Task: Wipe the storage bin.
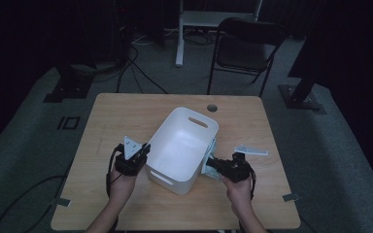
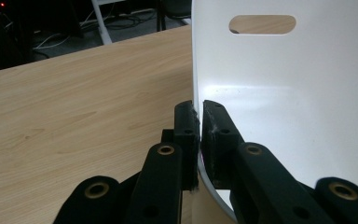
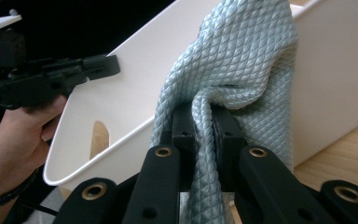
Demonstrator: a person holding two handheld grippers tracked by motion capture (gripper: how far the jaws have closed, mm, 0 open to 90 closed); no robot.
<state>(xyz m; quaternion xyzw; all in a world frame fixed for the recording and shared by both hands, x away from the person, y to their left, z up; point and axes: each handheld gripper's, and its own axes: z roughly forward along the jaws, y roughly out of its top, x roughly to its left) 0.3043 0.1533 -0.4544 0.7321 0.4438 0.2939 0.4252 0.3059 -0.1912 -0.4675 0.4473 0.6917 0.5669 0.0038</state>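
The left gripper [image 2: 196, 116] pinches the white plastic tub's [image 1: 175, 145] thin rim. The right gripper [image 3: 203, 122] squeezes a bumpy blue-grey cloth [image 3: 242, 60] at the tub's right wall, mid-frame.

Glossy white plastic bin [image 1: 182, 148] — quilted, faintly shiny grey-blue cloth [image 3: 242, 70] — wood-grain table [image 1: 126, 111]

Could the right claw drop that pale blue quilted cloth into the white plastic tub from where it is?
Probably yes. The right claw pinches the pale blue quilted cloth just outside the white plastic tub, whose top is open, while the left claw grips the opposite rim.
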